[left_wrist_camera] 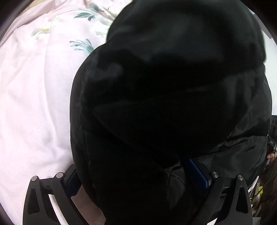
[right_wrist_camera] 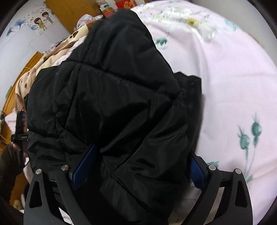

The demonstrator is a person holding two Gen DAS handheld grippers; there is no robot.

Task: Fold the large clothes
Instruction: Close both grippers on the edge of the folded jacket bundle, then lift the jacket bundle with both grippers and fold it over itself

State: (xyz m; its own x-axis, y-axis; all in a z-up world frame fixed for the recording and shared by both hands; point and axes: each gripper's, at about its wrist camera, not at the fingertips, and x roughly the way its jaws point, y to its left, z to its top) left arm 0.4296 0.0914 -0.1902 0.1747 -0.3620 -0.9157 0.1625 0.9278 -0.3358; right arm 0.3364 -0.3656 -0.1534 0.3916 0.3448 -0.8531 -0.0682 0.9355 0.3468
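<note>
A bulky black padded jacket (left_wrist_camera: pixel 164 97) fills most of the left wrist view and hangs bunched over a pink floral bedsheet (left_wrist_camera: pixel 34 103). My left gripper (left_wrist_camera: pixel 138 176) is shut on a thick fold of it; the blue pads (left_wrist_camera: pixel 199 174) press the fabric from both sides. In the right wrist view the same quilted jacket (right_wrist_camera: pixel 112 103) lies between my right gripper's (right_wrist_camera: pixel 138 166) fingers, blue pads (right_wrist_camera: pixel 83 166) clamped on a thick fold. The other gripper (right_wrist_camera: pixel 20 128) shows at the left edge.
The pink bedsheet (right_wrist_camera: pixel 225 86) with teal flower prints spreads to the right. A beige spotted blanket (right_wrist_camera: pixel 52 58) lies behind the jacket. Wooden furniture (right_wrist_camera: pixel 69 12) and a wall with stickers stand beyond the bed.
</note>
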